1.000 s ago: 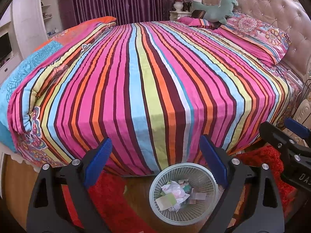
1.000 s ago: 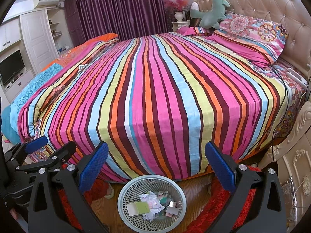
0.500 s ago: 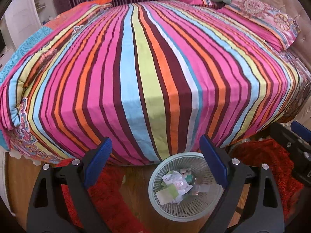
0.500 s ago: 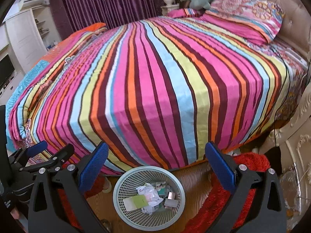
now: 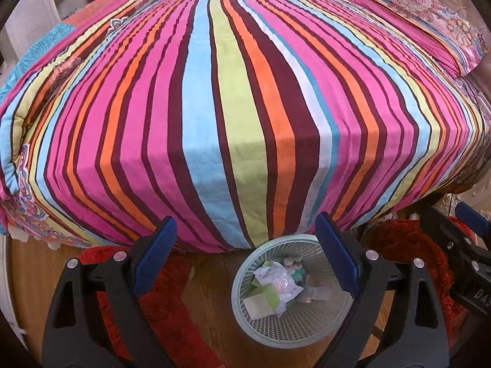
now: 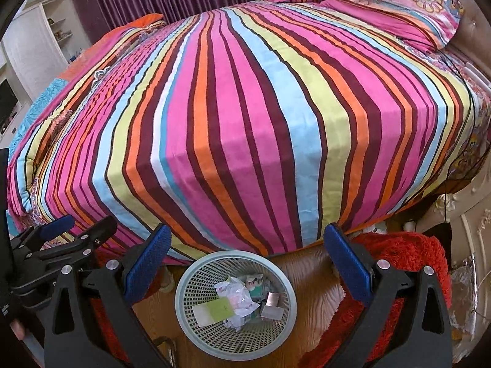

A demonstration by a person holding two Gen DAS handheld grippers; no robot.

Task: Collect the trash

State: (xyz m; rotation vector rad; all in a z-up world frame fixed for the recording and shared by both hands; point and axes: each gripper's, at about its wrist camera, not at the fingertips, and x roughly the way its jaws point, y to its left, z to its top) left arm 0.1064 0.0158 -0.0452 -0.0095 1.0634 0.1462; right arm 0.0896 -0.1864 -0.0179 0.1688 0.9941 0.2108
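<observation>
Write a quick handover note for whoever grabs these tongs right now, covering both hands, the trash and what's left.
Left tongs: open, nothing between them.
Right tongs: open, empty too.
Basket: mesh bin on the wood floor at the foot of the striped bed, between the red rugs. Both tongs point down toward it.
Done: crumpled wrappers, a green card and small packets already lie inside.
Left: no loose trash shows on the bed or floor in either view; check elsewhere.
</observation>
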